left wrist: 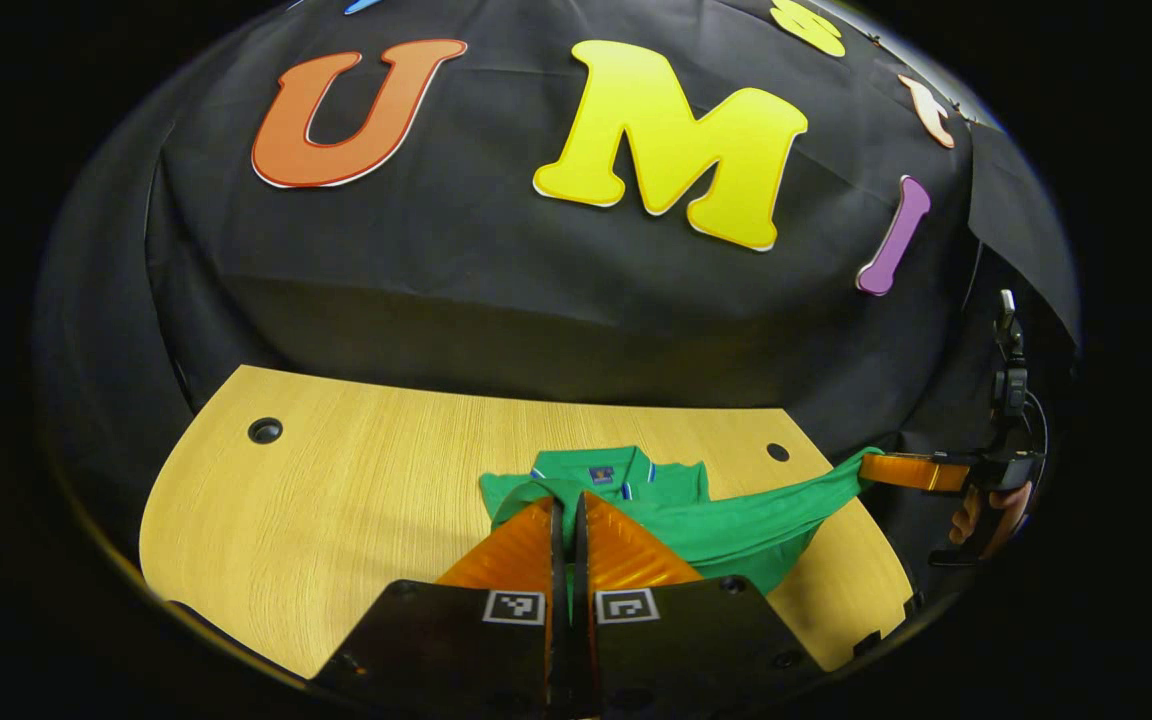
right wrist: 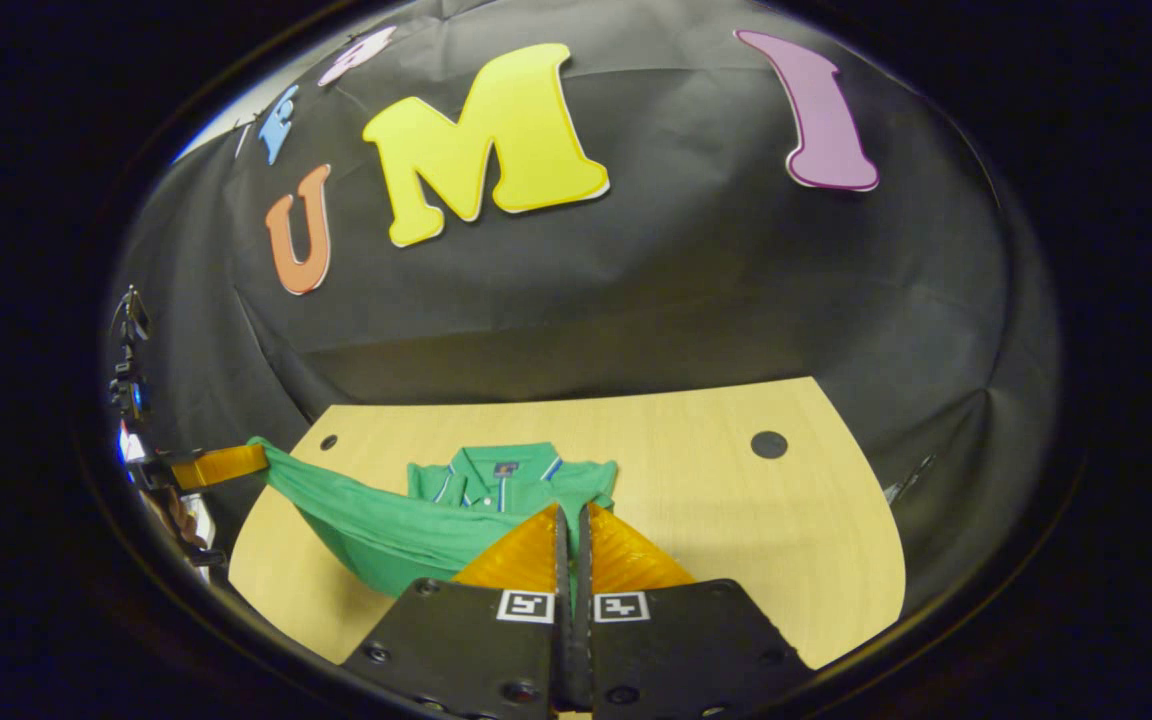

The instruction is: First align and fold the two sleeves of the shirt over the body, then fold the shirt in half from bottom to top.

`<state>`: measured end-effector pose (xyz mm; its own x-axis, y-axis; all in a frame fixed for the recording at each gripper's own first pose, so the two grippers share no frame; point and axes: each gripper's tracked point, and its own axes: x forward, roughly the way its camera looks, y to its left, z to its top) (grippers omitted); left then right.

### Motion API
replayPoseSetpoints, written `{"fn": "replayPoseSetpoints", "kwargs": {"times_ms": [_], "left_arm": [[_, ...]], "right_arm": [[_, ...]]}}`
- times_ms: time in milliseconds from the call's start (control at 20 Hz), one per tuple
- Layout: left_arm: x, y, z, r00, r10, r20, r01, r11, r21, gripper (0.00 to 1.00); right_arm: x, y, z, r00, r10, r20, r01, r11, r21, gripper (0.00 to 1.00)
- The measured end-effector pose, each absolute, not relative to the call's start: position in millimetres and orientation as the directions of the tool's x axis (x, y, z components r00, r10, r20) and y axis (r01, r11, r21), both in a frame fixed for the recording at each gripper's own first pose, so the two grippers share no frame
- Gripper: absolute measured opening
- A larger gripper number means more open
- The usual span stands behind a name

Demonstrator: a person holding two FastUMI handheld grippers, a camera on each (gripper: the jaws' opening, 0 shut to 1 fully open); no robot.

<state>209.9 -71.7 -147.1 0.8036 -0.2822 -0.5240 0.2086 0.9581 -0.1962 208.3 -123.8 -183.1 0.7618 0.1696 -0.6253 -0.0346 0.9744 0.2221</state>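
A green polo shirt (left wrist: 726, 525) lies on the wooden table (left wrist: 356, 480), its collar (left wrist: 601, 472) toward the back wall. Its near edge is lifted off the table and stretched between the two grippers. My left gripper (left wrist: 568, 502) is shut on one end of that edge. Off to the side, my right gripper (left wrist: 868, 468) pinches the other end. In the right gripper view, my right gripper (right wrist: 570, 510) is shut on the green cloth (right wrist: 386, 530), which sags in a band toward my left gripper (right wrist: 258, 458). The collar (right wrist: 501, 468) lies flat beyond.
The table (right wrist: 736, 520) has a round cable hole (right wrist: 768, 444) at each back corner (left wrist: 264, 430). A person's hand (left wrist: 986, 515) holds the right gripper beyond the table's edge. Bare wood lies on either side of the shirt.
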Motion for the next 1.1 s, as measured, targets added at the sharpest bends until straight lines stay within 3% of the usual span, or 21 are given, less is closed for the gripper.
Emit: {"fn": "replayPoseSetpoints", "kwargs": {"times_ms": [650, 1100], "left_arm": [[319.3, -54.1, -249.1, 0.818, -0.211, -0.535, 0.121, 0.972, -0.200, 0.06], [346.2, -59.6, -331.9, 0.775, -0.165, -0.610, 0.092, 0.984, -0.150, 0.14]], "right_arm": [[340.4, -124.8, -287.5, 0.729, 0.179, -0.661, -0.039, 0.974, 0.221, 0.00], [372.8, -116.5, -353.1, 0.718, 0.144, -0.681, -0.051, 0.987, 0.155, 0.00]]}}
